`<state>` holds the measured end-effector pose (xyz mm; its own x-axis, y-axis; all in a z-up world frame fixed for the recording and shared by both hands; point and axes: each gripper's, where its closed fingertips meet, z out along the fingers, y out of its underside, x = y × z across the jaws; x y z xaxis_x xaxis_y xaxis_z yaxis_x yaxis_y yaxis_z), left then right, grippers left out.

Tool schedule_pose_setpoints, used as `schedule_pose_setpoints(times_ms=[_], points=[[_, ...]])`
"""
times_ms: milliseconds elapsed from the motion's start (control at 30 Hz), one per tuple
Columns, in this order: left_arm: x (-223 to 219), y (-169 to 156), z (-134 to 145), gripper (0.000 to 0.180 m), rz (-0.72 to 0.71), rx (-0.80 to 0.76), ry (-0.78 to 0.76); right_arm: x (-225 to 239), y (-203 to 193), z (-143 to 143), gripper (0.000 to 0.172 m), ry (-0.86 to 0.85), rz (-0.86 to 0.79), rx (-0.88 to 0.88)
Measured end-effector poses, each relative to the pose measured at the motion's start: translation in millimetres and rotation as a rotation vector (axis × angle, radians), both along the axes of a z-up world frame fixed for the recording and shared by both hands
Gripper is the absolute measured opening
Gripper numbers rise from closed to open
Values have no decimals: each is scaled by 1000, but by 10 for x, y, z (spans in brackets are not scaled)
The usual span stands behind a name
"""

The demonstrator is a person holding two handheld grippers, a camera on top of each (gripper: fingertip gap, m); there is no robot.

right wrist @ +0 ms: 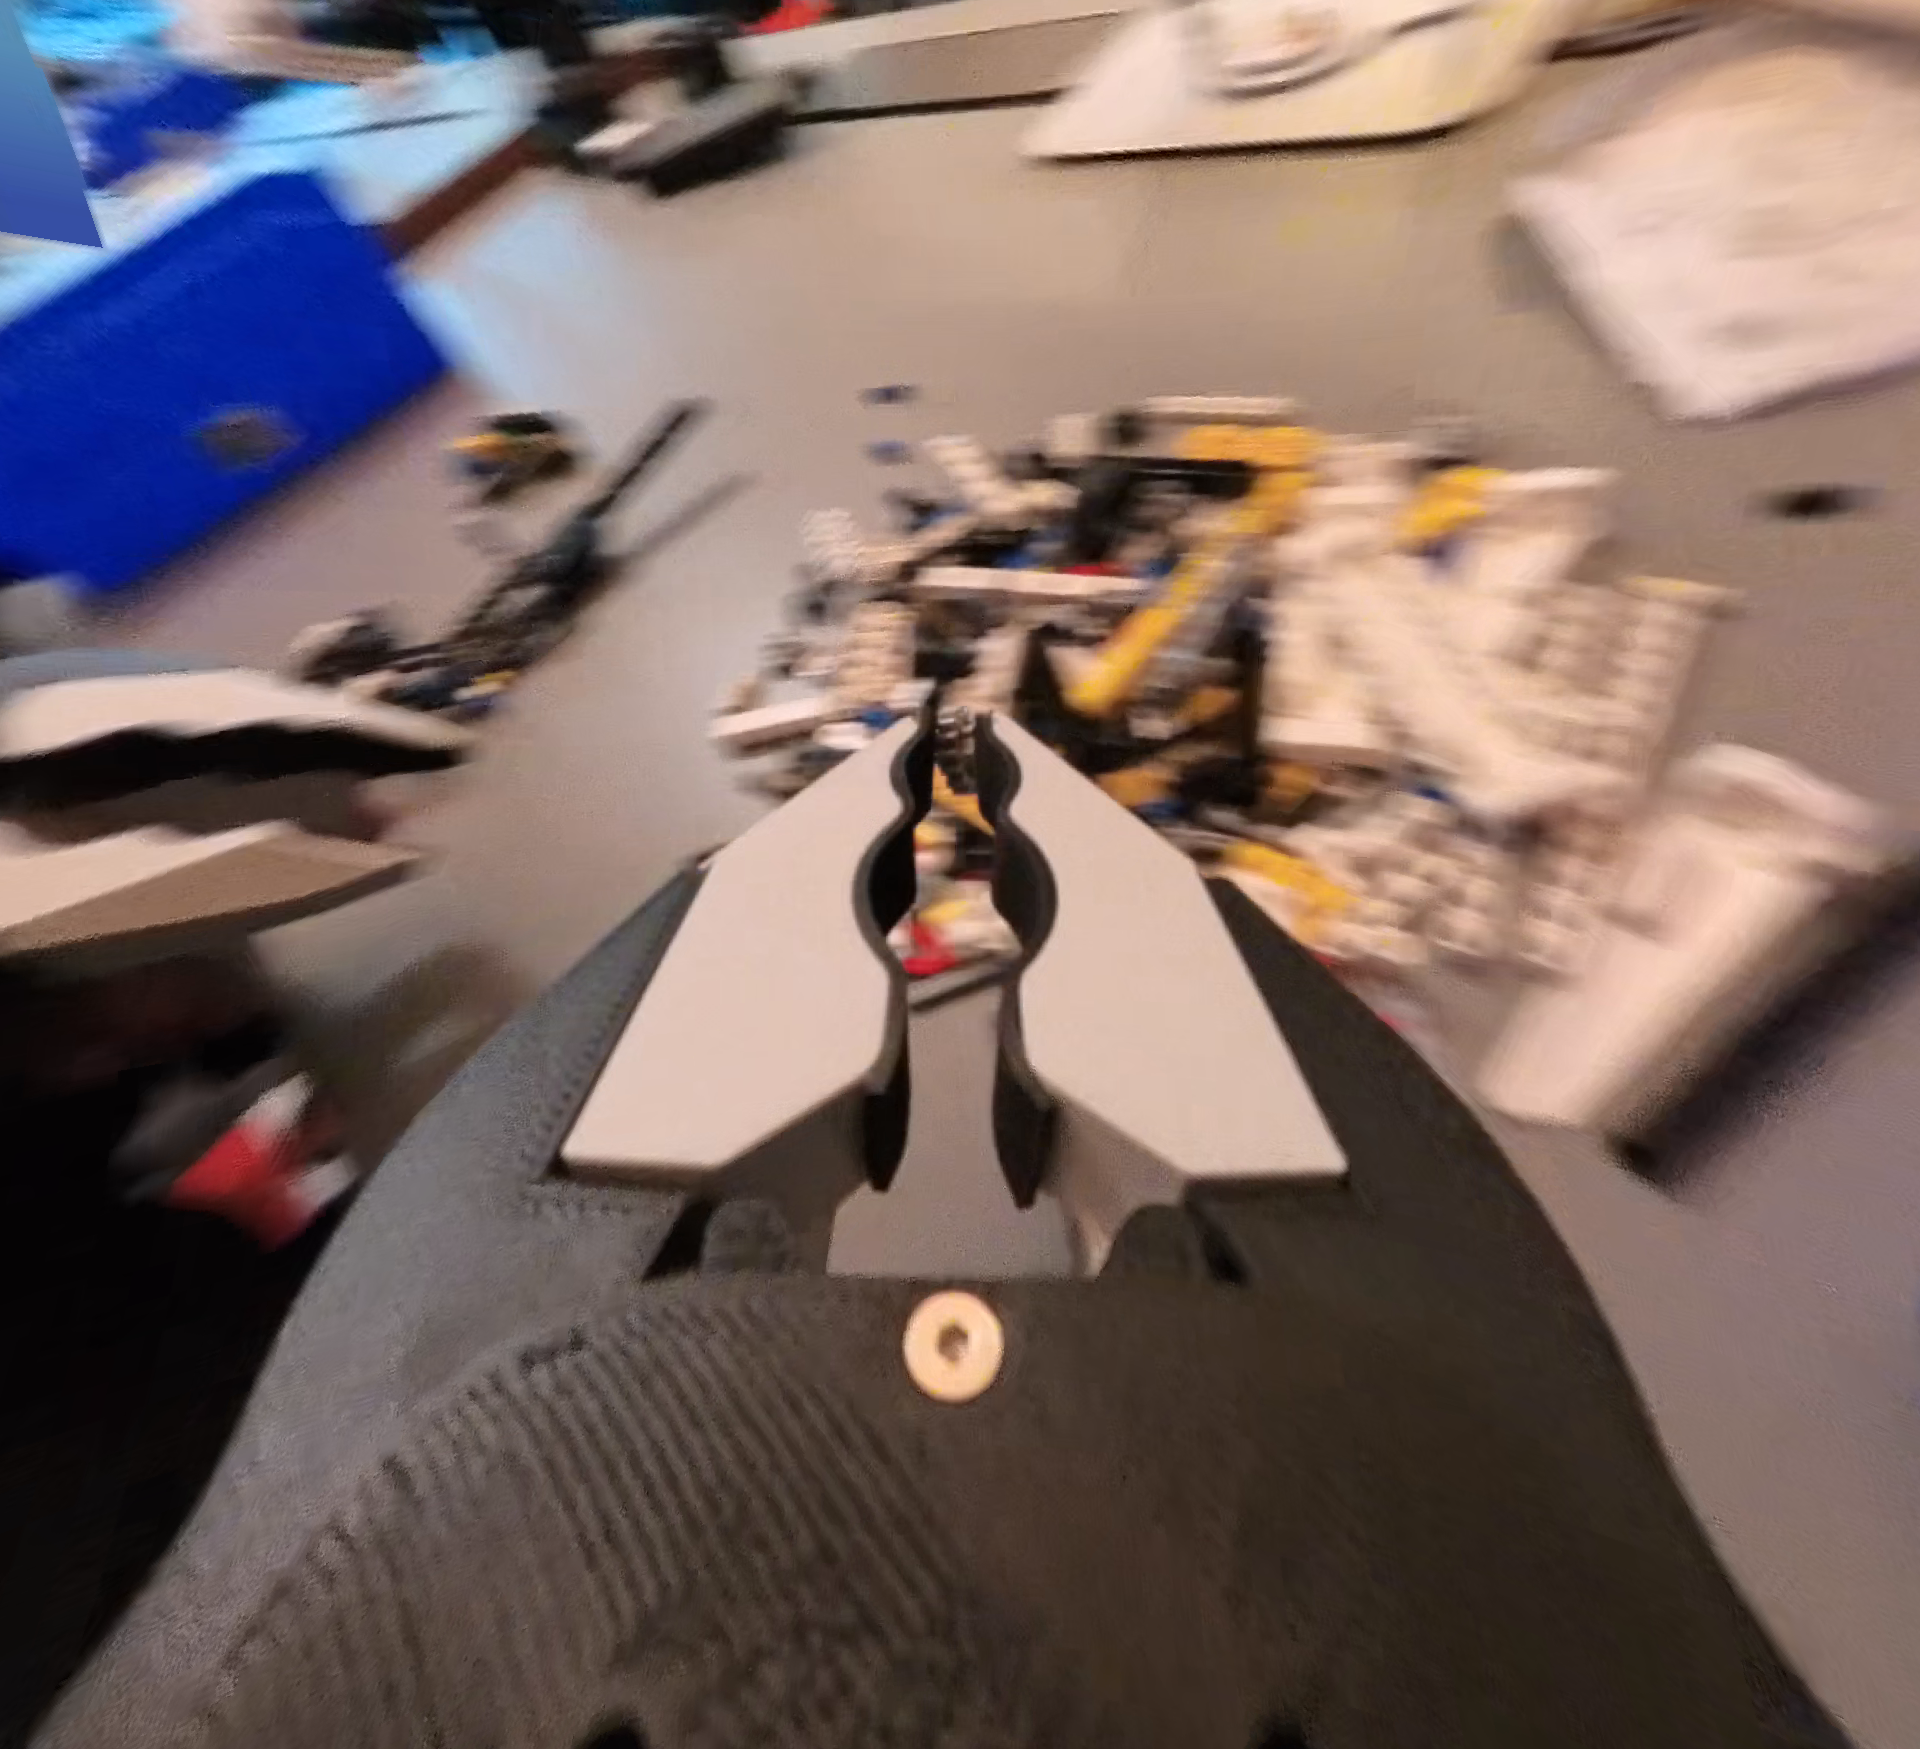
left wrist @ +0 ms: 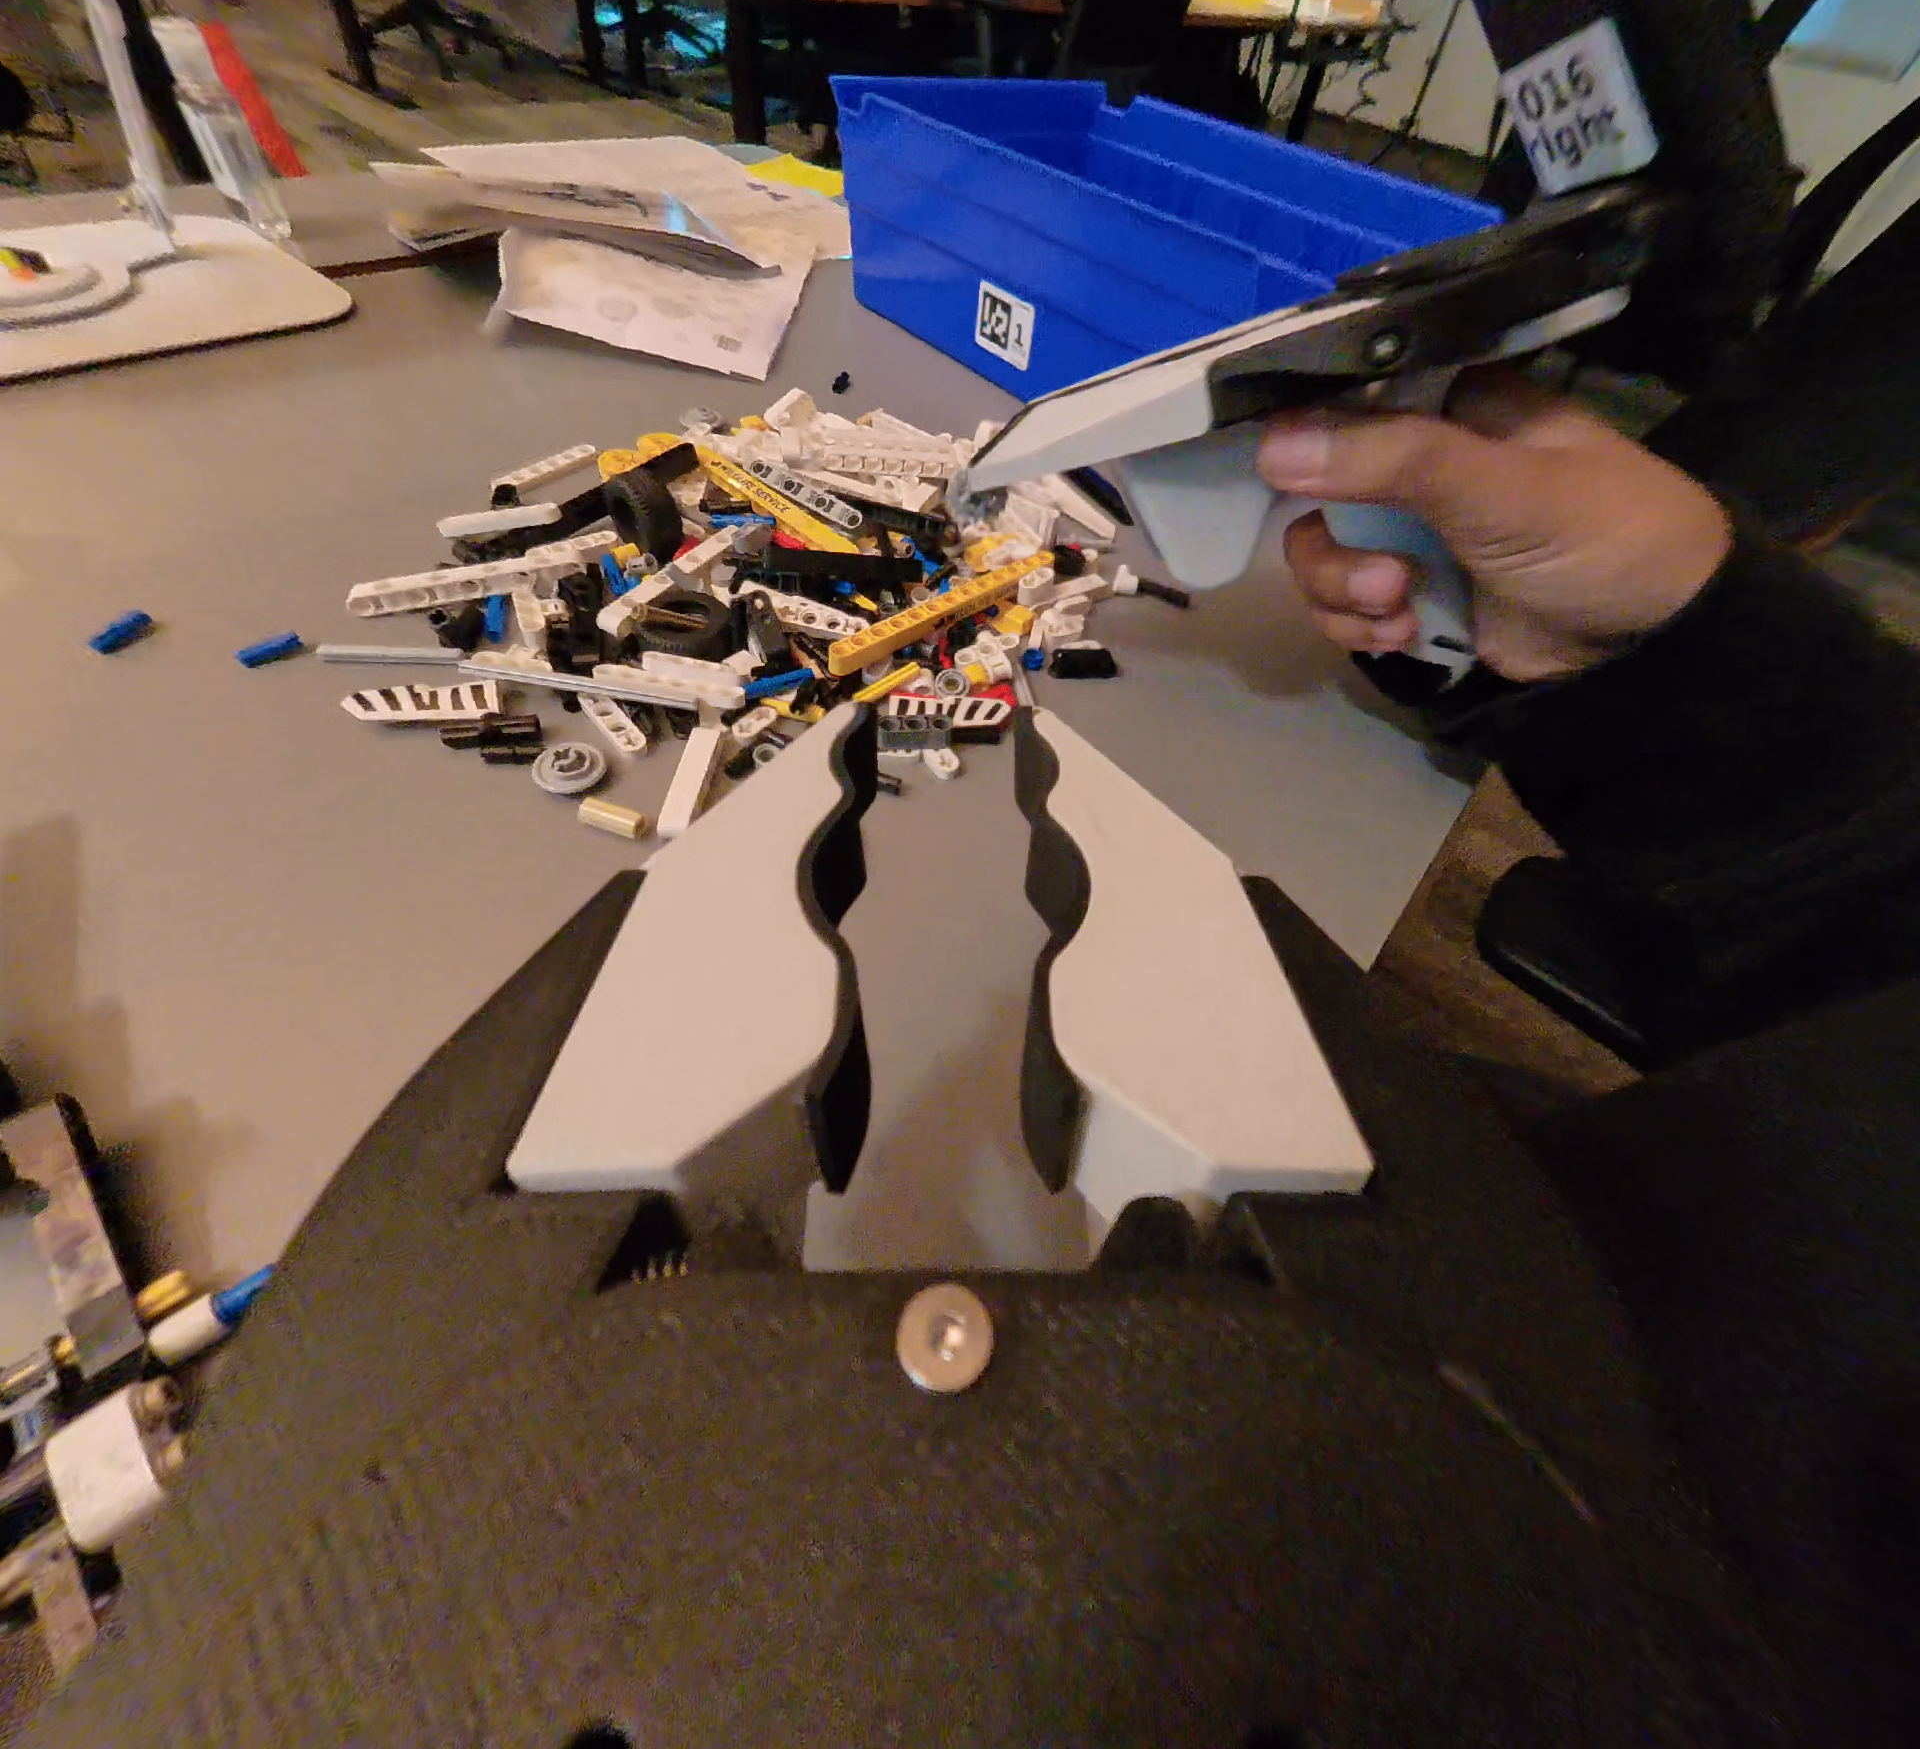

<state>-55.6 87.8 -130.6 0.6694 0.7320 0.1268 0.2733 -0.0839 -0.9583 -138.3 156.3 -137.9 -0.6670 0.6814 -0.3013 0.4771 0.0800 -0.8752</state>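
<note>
While the left gripper (left wrist: 940, 712) hangs just above the near edge of a heap of small plastic building pieces (left wrist: 748, 577) in white, black, yellow, blue and red, its two pale grey fingers (left wrist: 748, 920) with wavy black pads stand apart and nothing is pressed between them; a short dark grey beam with holes (left wrist: 914, 735) and a white panel with black stripes (left wrist: 951, 710) lie on the table in the gap beyond the tips, untouched. Farther off, the right gripper (left wrist: 966, 486), carried by a hand (left wrist: 1496, 546) in a black sleeve, points down into the far right side of the heap, and its fingers are drawn nearly together on a small grey ridged piece (right wrist: 956, 731) pinched at the very tips; its own view is badly smeared, so the piece's exact shape cannot be told. The heap rests on a grey tabletop (left wrist: 260, 868), with two loose blue pins (left wrist: 187, 641) lying well to its left. Behind the heap stands a blue plastic bin (left wrist: 1091, 224) with a white sticker on its front wall, and beside the bin, to its left, lie folded white paper sheets (left wrist: 644, 245). At the far left sits a white lamp base (left wrist: 156, 297)
</note>
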Motion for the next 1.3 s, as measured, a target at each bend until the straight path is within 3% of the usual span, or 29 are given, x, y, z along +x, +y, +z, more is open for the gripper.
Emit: schedule_pose_setpoints(times_ms=[100,200,267,333,433,533,700,833,900,1033,1167,1300], points=[[26,0,15,22,-19,40,-12,-293,405,-153,4,33,-231,111],[44,14,0,23,-31,45,-20,-359,485,-264,8,1,-273,123],[45,5,15,23,-29,49,-13,-363,468,-243,24,5,-265,91],[44,-21,30,22,-23,53,-6,-348,432,-117,25,44,-240,19],[52,-130,132,22,-9,85,2,-277,451,312,24,222,-224,-187],[32,-493,426,22,51,177,51,-104,418,632,26,374,-171,-308],[-41,-1699,772,21,301,303,160,201,-161,708,30,422,9,-324],[70,-2306,533,21,371,187,160,704,-959,607,33,368,321,-434],[131,-2380,398,22,358,189,128,886,-1227,612,38,318,431,-485],[217,-2421,94,22,325,265,39,935,-1547,568,37,298,480,-455],[243,-2479,160,23,287,411,20,933,-1753,587,37,280,484,-487],[228,-2450,60,23,272,410,-13,928,-1887,562,37,271,502,-468]])
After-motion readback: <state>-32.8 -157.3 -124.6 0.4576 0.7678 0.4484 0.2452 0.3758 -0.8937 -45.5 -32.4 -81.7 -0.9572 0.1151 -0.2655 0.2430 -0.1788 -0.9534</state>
